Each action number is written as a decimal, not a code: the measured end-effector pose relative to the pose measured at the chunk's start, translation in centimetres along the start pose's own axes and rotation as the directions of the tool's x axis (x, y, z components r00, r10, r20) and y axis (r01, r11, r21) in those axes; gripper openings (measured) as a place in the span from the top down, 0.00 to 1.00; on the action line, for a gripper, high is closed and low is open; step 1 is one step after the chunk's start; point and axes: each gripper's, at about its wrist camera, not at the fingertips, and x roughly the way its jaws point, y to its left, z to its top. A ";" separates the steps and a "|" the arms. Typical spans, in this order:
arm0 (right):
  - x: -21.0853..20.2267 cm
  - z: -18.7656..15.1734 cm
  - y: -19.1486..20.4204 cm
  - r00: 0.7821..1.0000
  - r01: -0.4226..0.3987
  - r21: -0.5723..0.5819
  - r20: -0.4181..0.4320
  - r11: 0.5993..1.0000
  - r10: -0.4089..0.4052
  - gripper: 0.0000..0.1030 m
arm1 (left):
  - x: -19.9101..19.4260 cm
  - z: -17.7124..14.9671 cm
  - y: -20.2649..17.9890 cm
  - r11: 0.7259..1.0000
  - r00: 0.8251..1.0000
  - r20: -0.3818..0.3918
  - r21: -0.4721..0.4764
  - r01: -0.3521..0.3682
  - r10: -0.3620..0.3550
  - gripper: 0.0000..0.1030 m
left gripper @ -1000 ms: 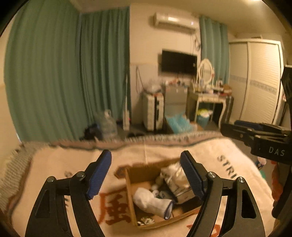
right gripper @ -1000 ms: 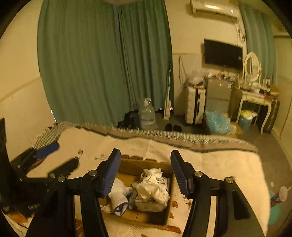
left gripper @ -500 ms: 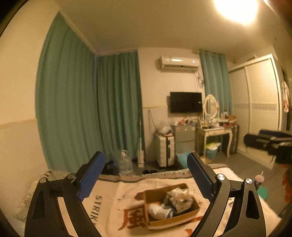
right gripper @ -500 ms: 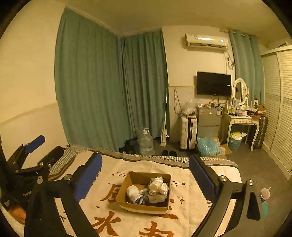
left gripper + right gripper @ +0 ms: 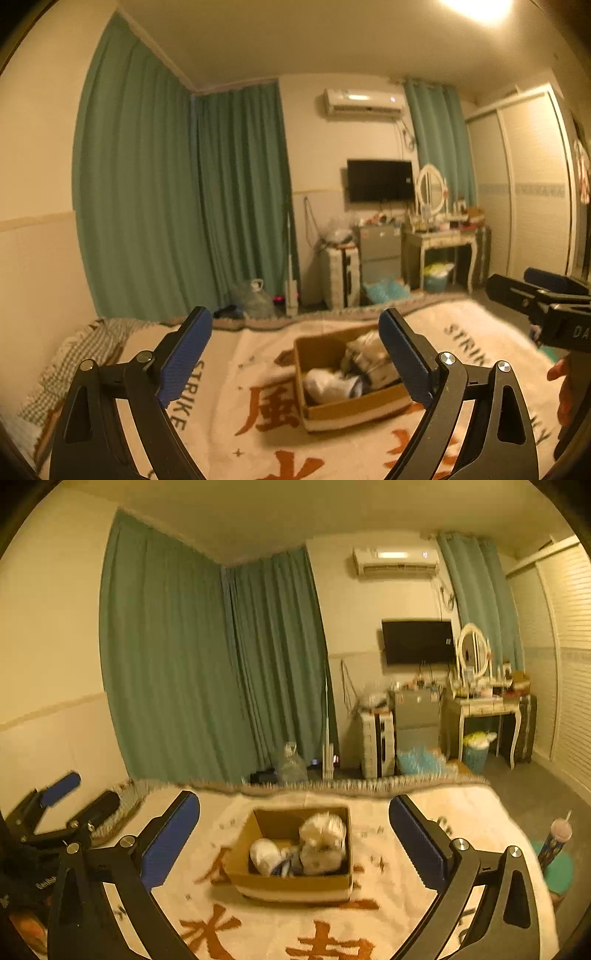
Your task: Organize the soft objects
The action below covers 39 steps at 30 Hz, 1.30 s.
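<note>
A brown cardboard box sits on a cream blanket with orange characters. It holds soft white items, among them a rolled white sock and a crumpled white bundle. The box also shows in the left wrist view. My right gripper is open and empty, held back from the box. My left gripper is open and empty, also back from the box. The right gripper shows at the right edge of the left view; the left gripper at the left edge of the right view.
Green curtains hang behind the bed. A water jug, a white cabinet, a dressing table with mirror and a wardrobe stand beyond. A cup with a straw stands at the right on the floor.
Both grippers pulled back and up from close over the box, and their jaws widened. The box now looks smaller and farther. In the last half second the views tilted slightly down again.
</note>
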 end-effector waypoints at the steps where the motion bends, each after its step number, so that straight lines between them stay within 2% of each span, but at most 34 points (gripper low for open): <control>1: 0.8 -0.8 -0.1 1.000 0.007 -0.009 -0.007 1.000 -0.008 0.00 | 0.6 -0.9 -0.1 1.000 1.000 -0.011 0.012 -0.007 0.007 0.10; 6: 4.3 -3.9 -0.3 0.999 0.030 -0.054 -0.026 0.998 -0.031 0.00 | 2.7 -3.5 0.3 1.000 0.998 -0.065 0.006 0.013 -0.013 0.10; 11: 6.6 -5.7 0.1 0.997 0.053 -0.099 -0.056 0.994 -0.059 0.00 | 3.7 -4.8 0.7 0.999 0.995 -0.088 -0.013 0.035 -0.036 0.10; 15: 7.8 -6.6 1.0 0.995 0.042 -0.123 -0.088 0.992 -0.053 0.00 | 4.3 -5.4 0.9 0.998 0.992 -0.118 -0.031 0.047 -0.051 0.10; 24: 8.5 -7.2 1.3 0.992 0.045 -0.115 -0.113 0.992 -0.058 0.00 | 5.2 -6.3 1.5 0.995 0.983 -0.167 -0.076 0.060 -0.072 0.10; 39: 8.3 -7.0 1.1 0.992 0.053 -0.111 -0.107 0.992 -0.065 0.00 | 4.9 -6.5 1.5 0.995 0.987 -0.149 -0.082 0.055 -0.067 0.10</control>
